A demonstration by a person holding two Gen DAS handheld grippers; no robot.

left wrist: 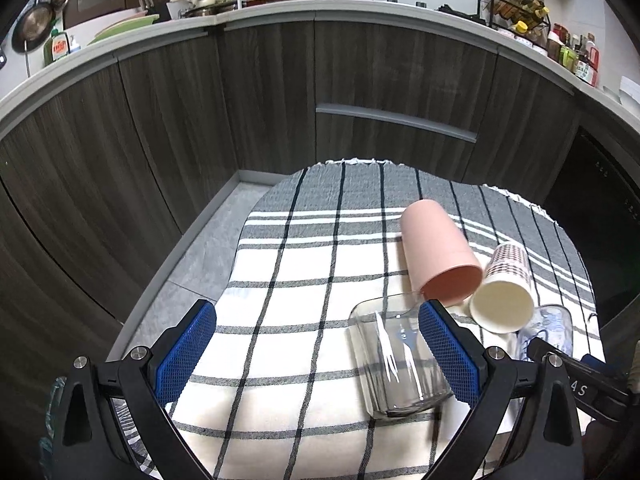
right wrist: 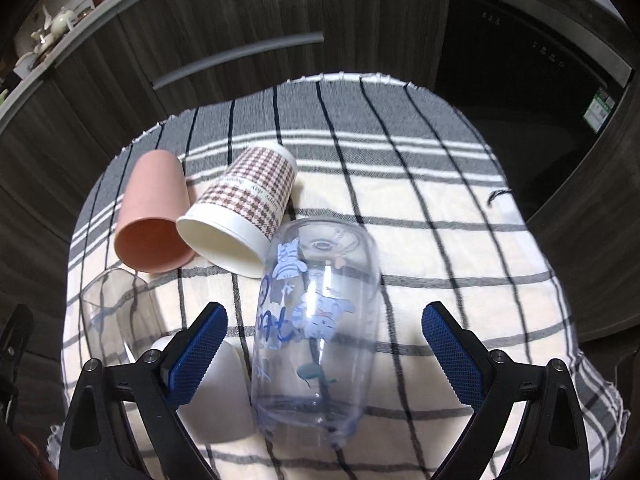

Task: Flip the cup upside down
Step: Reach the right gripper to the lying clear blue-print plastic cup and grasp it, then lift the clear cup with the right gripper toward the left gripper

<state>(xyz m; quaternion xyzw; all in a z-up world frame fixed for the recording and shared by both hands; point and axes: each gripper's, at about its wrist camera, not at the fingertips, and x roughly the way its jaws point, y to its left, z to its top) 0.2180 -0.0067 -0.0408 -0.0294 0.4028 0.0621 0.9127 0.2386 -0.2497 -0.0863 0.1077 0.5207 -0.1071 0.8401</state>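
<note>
Several cups lie on their sides on a checked cloth (left wrist: 304, 264). A pink cup (left wrist: 436, 248) and a houndstooth paper cup (left wrist: 506, 284) lie side by side, also in the right wrist view: the pink cup (right wrist: 154, 204), the paper cup (right wrist: 248, 204). A clear square glass (left wrist: 394, 356) lies just inside my left gripper's right finger (left wrist: 448, 352). My left gripper (left wrist: 316, 354) is open and empty. A clear cup with blue print (right wrist: 320, 320) lies between the open fingers of my right gripper (right wrist: 324, 352); neither pad touches it.
Dark wood cabinets (left wrist: 160, 128) curve behind the table, with a cluttered counter (left wrist: 280, 4) above. A dark appliance (right wrist: 532, 80) stands at right. A white cup (right wrist: 228, 392) lies behind my right gripper's left finger. The grey floor (left wrist: 200, 256) shows left of the table.
</note>
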